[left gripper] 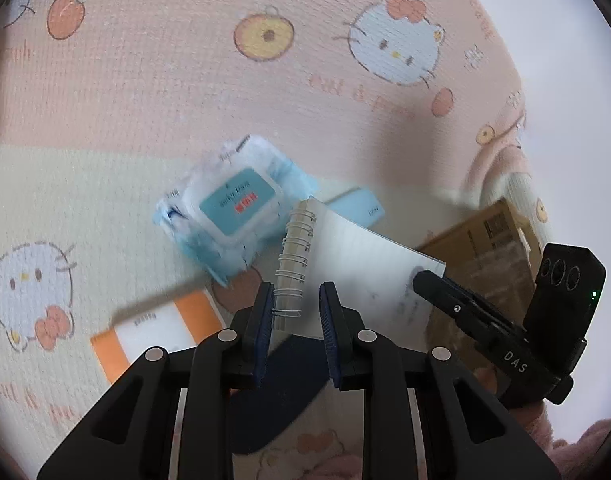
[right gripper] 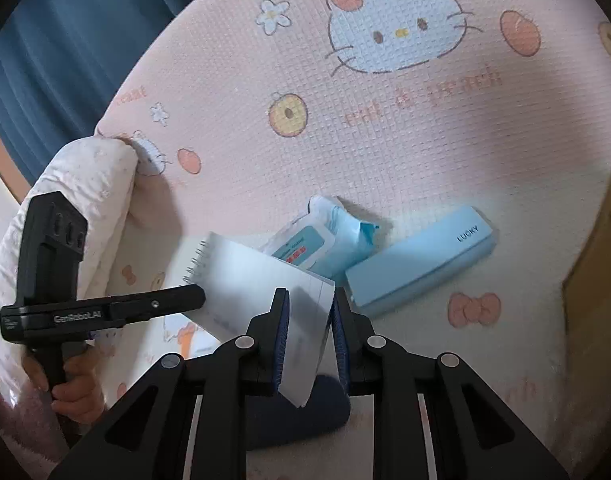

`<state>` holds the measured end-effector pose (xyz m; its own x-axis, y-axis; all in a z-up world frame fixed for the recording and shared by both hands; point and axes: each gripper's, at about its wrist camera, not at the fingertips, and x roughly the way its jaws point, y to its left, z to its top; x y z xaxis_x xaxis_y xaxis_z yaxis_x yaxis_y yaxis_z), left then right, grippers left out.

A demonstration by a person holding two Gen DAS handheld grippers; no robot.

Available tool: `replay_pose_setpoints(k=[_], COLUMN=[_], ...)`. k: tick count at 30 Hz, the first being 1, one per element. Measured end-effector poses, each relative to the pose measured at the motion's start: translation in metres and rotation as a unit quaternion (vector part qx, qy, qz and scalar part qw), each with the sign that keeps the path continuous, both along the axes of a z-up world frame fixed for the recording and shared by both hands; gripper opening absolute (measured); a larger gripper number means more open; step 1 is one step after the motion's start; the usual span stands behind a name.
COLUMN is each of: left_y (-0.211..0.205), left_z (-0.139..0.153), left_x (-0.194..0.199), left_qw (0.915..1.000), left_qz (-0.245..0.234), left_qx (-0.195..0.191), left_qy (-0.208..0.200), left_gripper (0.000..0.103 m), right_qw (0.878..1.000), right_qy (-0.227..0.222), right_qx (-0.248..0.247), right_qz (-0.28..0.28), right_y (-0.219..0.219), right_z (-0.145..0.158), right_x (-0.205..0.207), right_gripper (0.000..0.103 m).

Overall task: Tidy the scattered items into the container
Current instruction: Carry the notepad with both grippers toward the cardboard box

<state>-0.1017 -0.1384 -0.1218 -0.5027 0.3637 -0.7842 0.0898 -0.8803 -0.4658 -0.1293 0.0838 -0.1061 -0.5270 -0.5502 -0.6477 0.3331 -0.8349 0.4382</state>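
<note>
A spiral notebook (left gripper: 357, 264) hangs above the mat, held at two ends. My left gripper (left gripper: 295, 294) is shut on its wire-bound edge, the coils against the left pad. My right gripper (right gripper: 309, 304) is shut on the opposite corner of the notebook (right gripper: 257, 276), with the white page pinched between the blue pads. Each gripper shows in the other's view: the right gripper (left gripper: 423, 278) at the notebook's far corner, the left gripper (right gripper: 197, 294) at the coils. A brown cardboard box (left gripper: 489, 248) stands at the right.
On the cartoon-cat mat (left gripper: 185, 92) lie a blue wet-wipes pack (left gripper: 229, 216), a light blue "LUCKY" case (right gripper: 421, 264) and an orange-and-white box (left gripper: 157, 328). A dark blue object (right gripper: 305, 408) lies under the notebook. A rolled white blanket (right gripper: 85, 184) lines the left.
</note>
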Motion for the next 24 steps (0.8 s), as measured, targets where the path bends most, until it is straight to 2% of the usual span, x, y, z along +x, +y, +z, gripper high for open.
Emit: replay_pose_setpoints(k=[5, 8, 12, 14, 16, 19, 24], left_y=[0.021, 0.030, 0.022, 0.018, 0.020, 0.025, 0.027], left_z=[-0.028, -0.043, -0.068, -0.071, -0.070, -0.068, -0.069], left_x=[0.014, 0.023, 0.031, 0.035, 0.035, 0.037, 0.036], left_qw=[0.9975, 0.9943, 0.9907, 0.9918, 0.9911, 0.9897, 0.9892], left_qz=[-0.013, -0.024, -0.010, -0.005, -0.009, -0.018, -0.020], left_qx=[-0.031, -0.062, -0.056, -0.049, -0.065, -0.091, -0.094], left_qy=[-0.063, -0.083, -0.123, -0.118, -0.116, -0.109, -0.111], left_gripper=[0.026, 0.026, 0.027, 0.027, 0.027, 0.027, 0.027], right_qw=[0.998, 0.997, 0.993, 0.992, 0.990, 0.987, 0.981], right_qy=[-0.067, -0.079, -0.120, -0.128, -0.139, -0.155, -0.181], right_qx=[0.010, 0.006, -0.004, -0.011, -0.033, -0.038, -0.068], right_qz=[-0.006, -0.004, -0.002, -0.008, -0.016, -0.023, -0.019], right_y=[0.001, 0.003, 0.004, 0.007, 0.013, 0.019, 0.023], right_z=[-0.035, -0.052, -0.082, -0.090, -0.092, -0.097, -0.109], right_x=[0.015, 0.031, 0.034, 0.034, 0.034, 0.033, 0.044], right_gripper=[0.018, 0.018, 0.019, 0.021, 0.021, 0.021, 0.025])
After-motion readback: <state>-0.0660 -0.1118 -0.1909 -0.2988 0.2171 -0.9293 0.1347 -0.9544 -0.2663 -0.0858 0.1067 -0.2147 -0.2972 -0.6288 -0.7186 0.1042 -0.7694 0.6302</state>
